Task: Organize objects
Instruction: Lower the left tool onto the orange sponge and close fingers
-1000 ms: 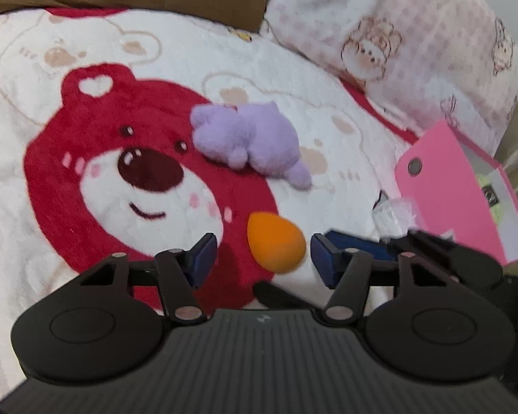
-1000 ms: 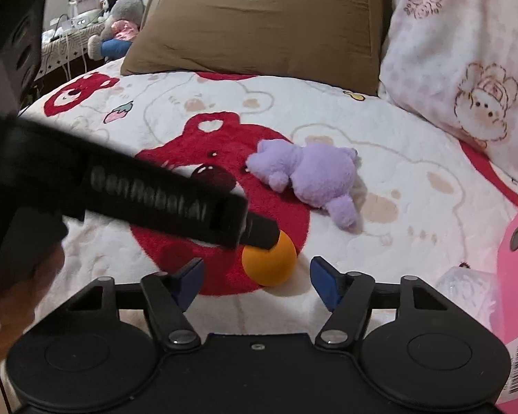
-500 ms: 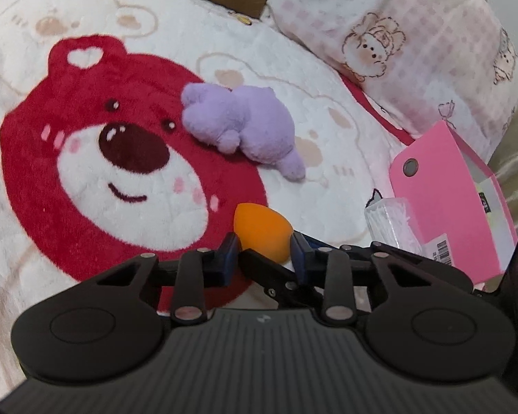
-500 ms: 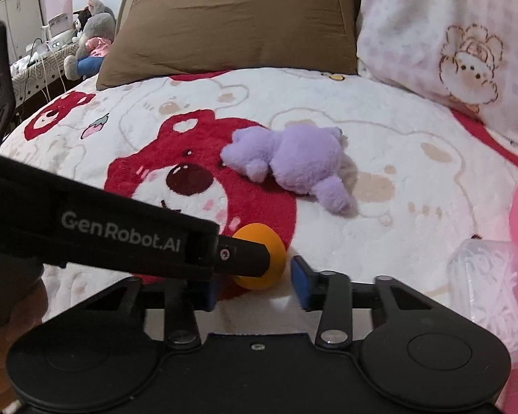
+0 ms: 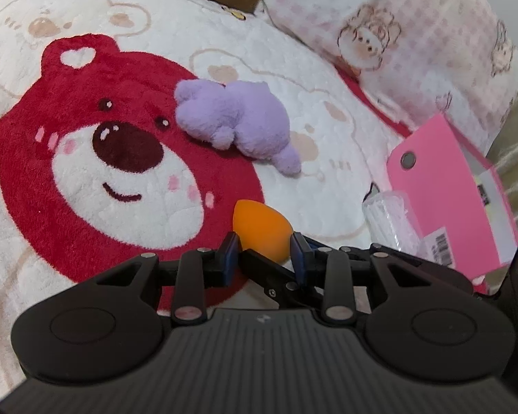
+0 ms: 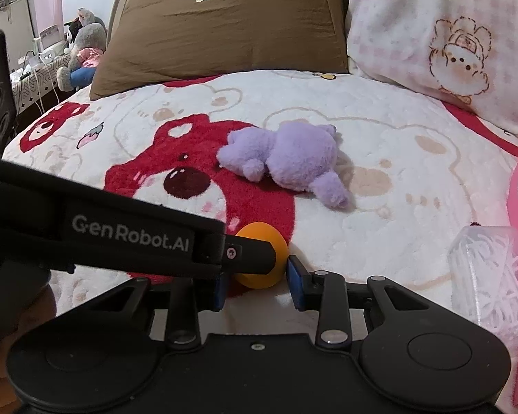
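Bed's covered in the fuzzy red-bear blanket, with the brown pillow and the pink checked pillow at the head end. The open pink box sits off to my right, and I'm guessing that's where the small stuff ends up. The purple plush is lying on the bear's cheek, well apart from everything I'm working on, and the clear tub of white sticks is just beside the box. The main thing is the little orange sponge, down on the blanket right at the edge of the red patch. A second ago both my tongs were spread wide on either side of it; now both have pinched in on it from crossing angles. My left tongs look clamped on the sponge, blue pads pressing its sides. My right tongs have narrowed around it too, and the outer pad looks to be touching it. The left finger cuts across the inner pad, so I honestly can't tell if that side is gripping. Either way the sponge hasn't left the bed yet. I reckon one tong has to let go before the lift, or they'll fight each other.
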A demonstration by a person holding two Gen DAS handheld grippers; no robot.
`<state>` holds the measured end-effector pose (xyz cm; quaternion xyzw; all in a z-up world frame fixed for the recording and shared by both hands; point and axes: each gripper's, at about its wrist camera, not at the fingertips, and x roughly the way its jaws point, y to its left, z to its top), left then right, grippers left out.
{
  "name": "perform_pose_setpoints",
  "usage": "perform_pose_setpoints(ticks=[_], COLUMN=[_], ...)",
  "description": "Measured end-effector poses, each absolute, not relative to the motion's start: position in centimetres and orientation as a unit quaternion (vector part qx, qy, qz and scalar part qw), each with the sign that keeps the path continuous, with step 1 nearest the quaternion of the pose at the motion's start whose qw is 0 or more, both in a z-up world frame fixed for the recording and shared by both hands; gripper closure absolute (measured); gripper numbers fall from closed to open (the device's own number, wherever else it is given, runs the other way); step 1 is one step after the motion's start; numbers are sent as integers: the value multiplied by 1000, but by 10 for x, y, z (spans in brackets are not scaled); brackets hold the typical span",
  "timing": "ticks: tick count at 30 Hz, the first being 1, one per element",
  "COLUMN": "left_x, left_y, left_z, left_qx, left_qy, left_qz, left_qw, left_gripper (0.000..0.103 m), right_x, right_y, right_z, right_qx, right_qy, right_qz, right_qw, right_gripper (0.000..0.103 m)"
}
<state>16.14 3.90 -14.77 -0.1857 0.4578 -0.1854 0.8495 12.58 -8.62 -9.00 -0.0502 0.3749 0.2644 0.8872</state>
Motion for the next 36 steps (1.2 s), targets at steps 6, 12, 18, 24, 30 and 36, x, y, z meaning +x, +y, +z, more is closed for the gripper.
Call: perform_pose_setpoints(ticks=[6,12,18,24,30,36], left_x=[157,149,142,134,126,115], left_y=[33,24,20,15,13,11], left_z=[-145,-137,-129,-122,-113,-98], left_qx=[-173,-155,-145,-133,-135,-132], left_qy=[481,490,495,500,500,492], left_qz=[-180,-170,-168,-168,-171,-180], left_qw=[840,841,840,839,838,842], left_gripper=[72,72,72,72,72,72], right_x=[117,110,102,94,87,76], right_y=[-87,-87,-91,-95,-99,-104], right_z=[-90,-85,-80,-74,-66,-53], right_qx=[-56,-57,-51,-42,-43,-46], right_qy=[376,384,386,390,392,384], right_qz=[262,261,260,258,259,260], right_qw=[887,884,883,883,881,885], right_gripper=[64,65,65,65,66,66])
